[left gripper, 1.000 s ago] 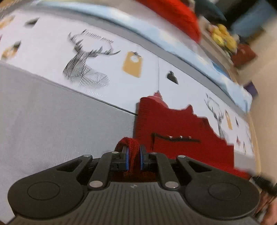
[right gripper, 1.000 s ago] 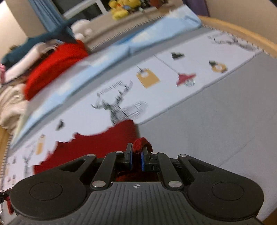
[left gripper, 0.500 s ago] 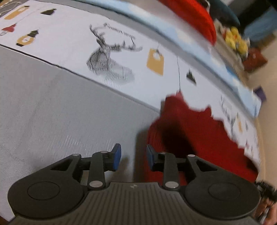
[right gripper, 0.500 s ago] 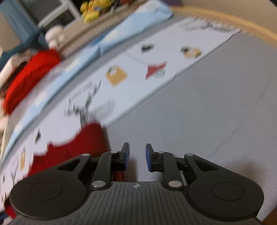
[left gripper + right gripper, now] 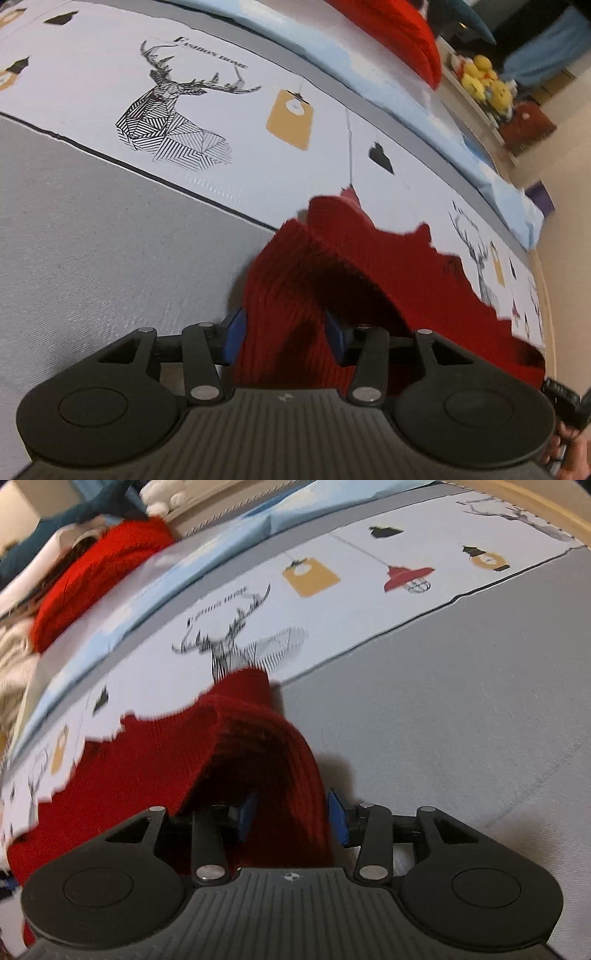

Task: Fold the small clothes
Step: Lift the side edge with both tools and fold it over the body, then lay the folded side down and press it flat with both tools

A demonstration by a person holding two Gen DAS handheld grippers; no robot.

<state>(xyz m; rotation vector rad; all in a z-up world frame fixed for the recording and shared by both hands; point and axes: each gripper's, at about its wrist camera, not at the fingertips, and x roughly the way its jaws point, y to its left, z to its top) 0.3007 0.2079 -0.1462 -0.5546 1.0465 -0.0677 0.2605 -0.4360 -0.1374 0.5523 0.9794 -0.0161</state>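
Left wrist view looks across a bed [image 5: 92, 258] covered in grey fabric, with a white printed band [image 5: 207, 110] running along it that carries a striped deer head [image 5: 173, 122], a mustard tag [image 5: 290, 120] and small black shapes. A dark red knitted garment [image 5: 388, 280] lies partly on the grey area and partly over the white band; its near edge stands up in a ribbed fold. The left gripper [image 5: 283, 332] has its blue-padded fingers [image 5: 233, 334] spread, one on each side of that raised fold, not pressed onto it. Beyond the band sit a brighter red knit pile [image 5: 399, 33] and yellow plush toys [image 5: 484, 79].

Right wrist view shows the same garment [image 5: 155, 760] from its other end, another fold of knit rising between the spread fingers [image 5: 337, 821] of the right gripper [image 5: 291, 818]. A red lamp print [image 5: 406, 576] marks the white band on this side.
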